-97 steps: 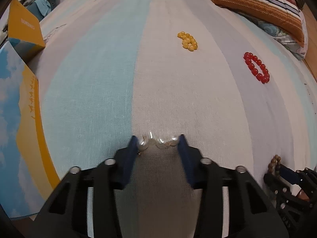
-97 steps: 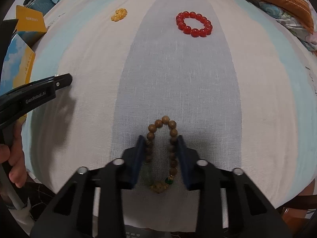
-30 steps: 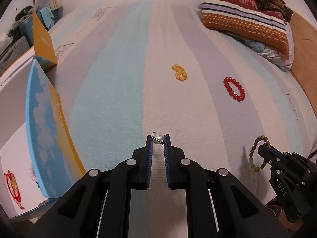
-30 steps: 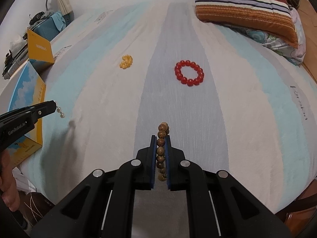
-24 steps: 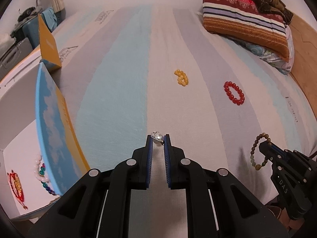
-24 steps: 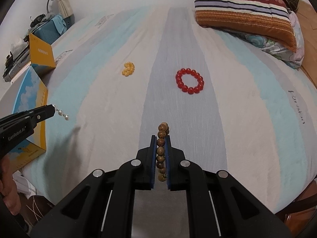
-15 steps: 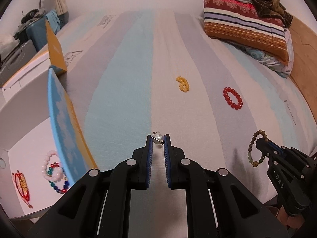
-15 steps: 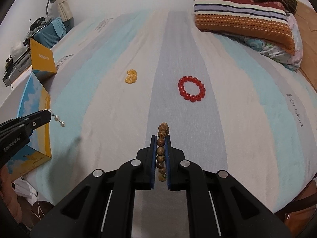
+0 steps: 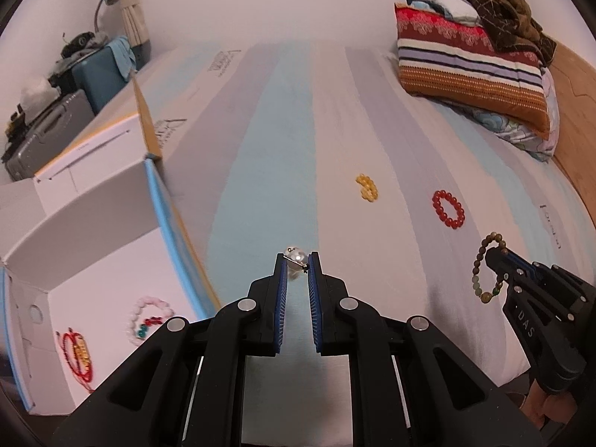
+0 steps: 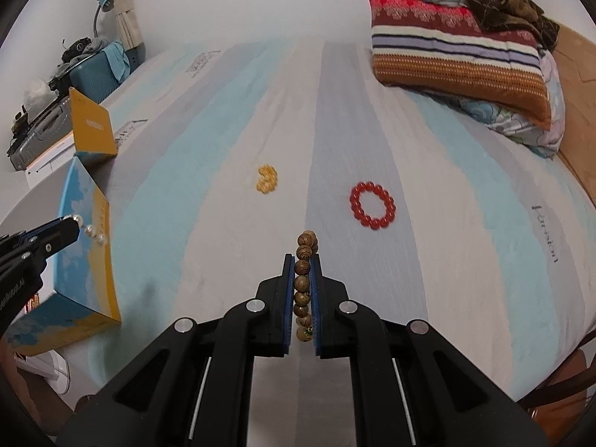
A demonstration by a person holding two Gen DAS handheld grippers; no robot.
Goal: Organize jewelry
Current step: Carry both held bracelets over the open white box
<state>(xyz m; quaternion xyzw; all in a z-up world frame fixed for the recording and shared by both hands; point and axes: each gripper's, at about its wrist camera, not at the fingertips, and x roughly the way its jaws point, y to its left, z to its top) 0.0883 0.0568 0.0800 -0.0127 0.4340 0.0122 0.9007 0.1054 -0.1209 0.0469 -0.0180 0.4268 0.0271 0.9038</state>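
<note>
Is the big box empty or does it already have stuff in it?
Not empty. The open box already holds a white bead bracelet and a red bracelet on its white floor.

Striped pillow point(image 9: 473, 70) and brown blanket point(image 9: 499, 18) atop striped bedsheet point(image 9: 260, 141)

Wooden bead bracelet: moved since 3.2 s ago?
Yes. The wooden bead bracelet lay flat on the bedsheet then; now it is pinched in the shut right tongs and lifted off it, dangling above the grey stripe.
</note>
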